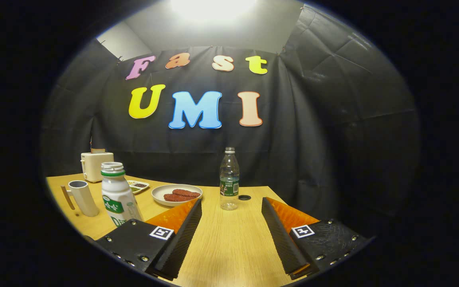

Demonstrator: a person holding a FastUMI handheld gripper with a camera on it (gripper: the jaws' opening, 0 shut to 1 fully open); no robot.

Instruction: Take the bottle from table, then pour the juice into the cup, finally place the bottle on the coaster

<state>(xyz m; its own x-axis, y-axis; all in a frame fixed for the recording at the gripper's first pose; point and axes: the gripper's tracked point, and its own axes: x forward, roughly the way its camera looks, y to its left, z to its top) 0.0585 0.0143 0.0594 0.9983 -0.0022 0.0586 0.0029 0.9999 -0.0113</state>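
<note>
While the tool (231, 211) gapes, a plate (161, 197) holds patties (181, 195).

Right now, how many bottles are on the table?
2: a clear bottle just beyond the open claw, and a white bottle left of it, beside the cup.

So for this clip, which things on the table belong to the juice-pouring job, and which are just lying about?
Job:
- white juice bottle, cap off
- cup beside it
- gripper, fingers open, nothing between them

Lying about:
- clear water bottle ahead of the fingers
- plate of food
- small dish
- toaster

I cannot pick out a coaster.
</note>
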